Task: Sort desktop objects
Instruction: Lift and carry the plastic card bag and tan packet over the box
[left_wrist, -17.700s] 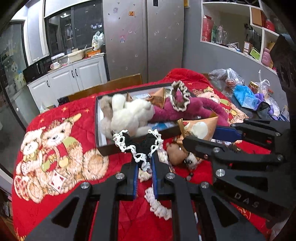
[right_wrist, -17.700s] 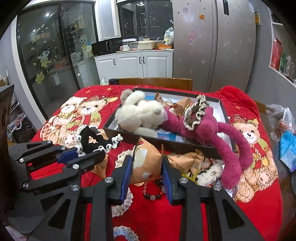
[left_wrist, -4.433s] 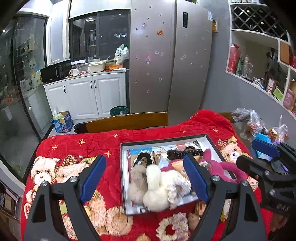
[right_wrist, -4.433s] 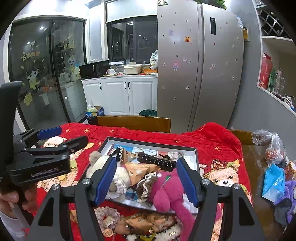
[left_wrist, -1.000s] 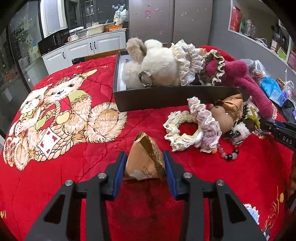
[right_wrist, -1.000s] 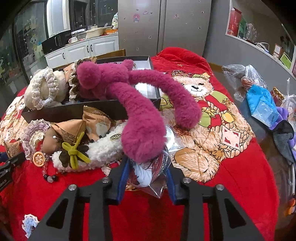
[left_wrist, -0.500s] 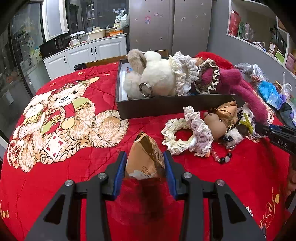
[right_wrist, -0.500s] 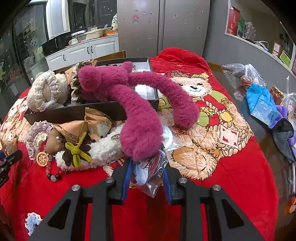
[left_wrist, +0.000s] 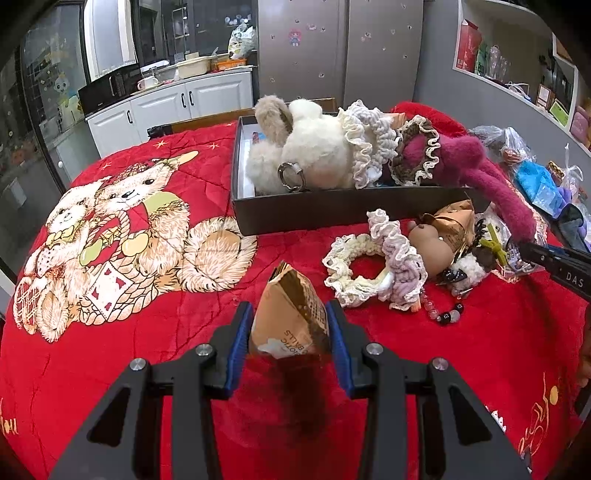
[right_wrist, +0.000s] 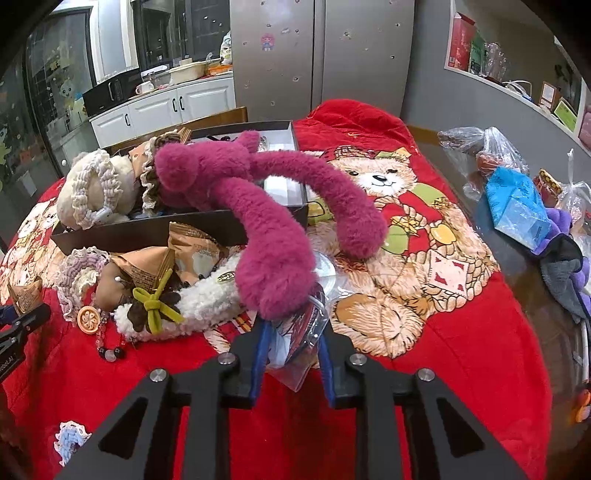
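The left gripper (left_wrist: 290, 328) has its jaws closed on a brown snack packet (left_wrist: 290, 321), lifted just above the red blanket (left_wrist: 147, 369) covering the worktop. The right gripper (right_wrist: 291, 343) is clamped on a clear plastic bag (right_wrist: 299, 332), which sits tucked under the magenta plush (right_wrist: 258, 229). Lifting both high looks wise before heading for the dark box (left_wrist: 332, 210). That box is crowded: a cream plush (left_wrist: 306, 162) fills it, and scrunchies (left_wrist: 373, 269) and a bead bracelet (left_wrist: 443, 314) lie just beside its front wall. The magenta limb draped over the bag could drag along.
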